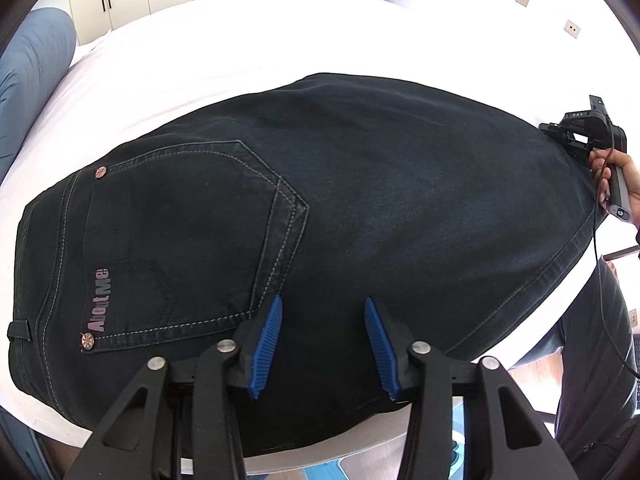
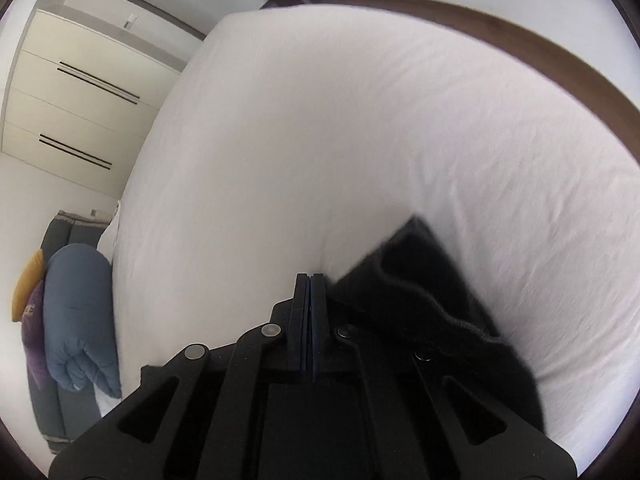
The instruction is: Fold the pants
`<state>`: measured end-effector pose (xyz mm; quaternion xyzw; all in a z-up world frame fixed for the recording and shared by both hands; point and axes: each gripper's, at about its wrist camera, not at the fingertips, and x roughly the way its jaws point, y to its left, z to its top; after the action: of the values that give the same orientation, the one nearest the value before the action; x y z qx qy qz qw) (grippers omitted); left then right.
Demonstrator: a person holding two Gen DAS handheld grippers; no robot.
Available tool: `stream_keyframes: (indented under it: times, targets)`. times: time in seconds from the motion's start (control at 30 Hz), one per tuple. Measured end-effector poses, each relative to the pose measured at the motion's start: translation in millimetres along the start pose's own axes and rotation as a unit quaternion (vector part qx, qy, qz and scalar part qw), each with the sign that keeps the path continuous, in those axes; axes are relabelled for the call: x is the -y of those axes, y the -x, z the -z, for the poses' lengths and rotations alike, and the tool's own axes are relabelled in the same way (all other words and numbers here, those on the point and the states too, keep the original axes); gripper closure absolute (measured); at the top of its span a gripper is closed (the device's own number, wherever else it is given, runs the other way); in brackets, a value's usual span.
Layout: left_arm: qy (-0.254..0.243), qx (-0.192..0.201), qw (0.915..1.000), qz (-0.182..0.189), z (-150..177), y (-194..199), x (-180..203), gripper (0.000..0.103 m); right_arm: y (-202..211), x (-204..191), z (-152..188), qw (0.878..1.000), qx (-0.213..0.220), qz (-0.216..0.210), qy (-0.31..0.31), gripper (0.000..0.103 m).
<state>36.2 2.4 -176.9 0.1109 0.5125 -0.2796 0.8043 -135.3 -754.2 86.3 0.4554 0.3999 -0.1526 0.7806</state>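
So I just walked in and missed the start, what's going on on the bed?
A person with a gripper in each hand is folding dark jeans on a white bed. The left gripper hovers open over the seat, near the back pocket. The right gripper has its jaws shut at the jeans' far end.

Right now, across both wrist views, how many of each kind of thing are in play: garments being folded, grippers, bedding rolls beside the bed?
Dark pants: 1
Grippers: 2, the left gripper open over the pants, the right gripper shut on the pants' far end
Blue rolled duvet beside the white bed: 1
Total: 4
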Motion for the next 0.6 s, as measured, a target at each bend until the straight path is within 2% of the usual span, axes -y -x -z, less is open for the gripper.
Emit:
stream_keyframes:
  times: [0.07,0.1,0.17,0.23,0.3,0.37,0.4,0.43,0.47,0.5,0.53,0.6]
  targets:
    - [-0.001,0.004,1.0,0.0,3,3,-3,0.057,7,-5,-7,1.0,0.012,0.016,-0.009,0.103]
    - [-0.004,0.007,1.0,-0.003,5,5,-1,0.057,16,-11,-6,1.0,0.02,0.019,-0.006,0.098]
    - [-0.005,0.012,0.9999,-0.008,8,4,0,0.057,37,-31,6,1.0,0.024,-0.007,0.018,0.097]
    - [0.001,0.015,0.9998,-0.009,10,3,1,0.057,40,-54,39,0.997,-0.015,-0.058,0.043,0.097]
    - [0.01,0.016,0.9998,-0.006,11,3,0,0.057,34,-71,77,0.992,-0.057,-0.084,0.077,0.097]
    - [0.009,0.017,0.9998,-0.005,8,3,0,0.057,13,-77,113,0.985,-0.103,-0.075,0.114,0.097]
    - [0.008,0.018,0.9998,-0.003,9,4,-1,0.057,4,-70,124,0.986,-0.109,-0.053,0.118,0.103]
    - [0.008,0.019,0.9998,-0.001,9,4,-1,0.057,-5,-56,124,0.988,-0.103,-0.054,0.098,0.103]
    - [0.008,0.02,0.9998,0.002,10,5,-2,0.057,-10,-41,119,0.99,-0.095,-0.086,0.061,0.103]
    - [0.01,0.022,0.9997,0.005,11,6,-4,0.057,-10,-26,111,0.992,-0.079,-0.092,0.023,0.103]
    - [0.012,0.025,0.9996,0.007,13,6,-5,0.057,-8,-20,102,0.995,-0.057,-0.077,0.002,0.103]
    - [0.017,0.031,0.9993,0.008,17,7,-8,0.057,7,-12,92,1.0,-0.005,0.001,0.0,0.103]
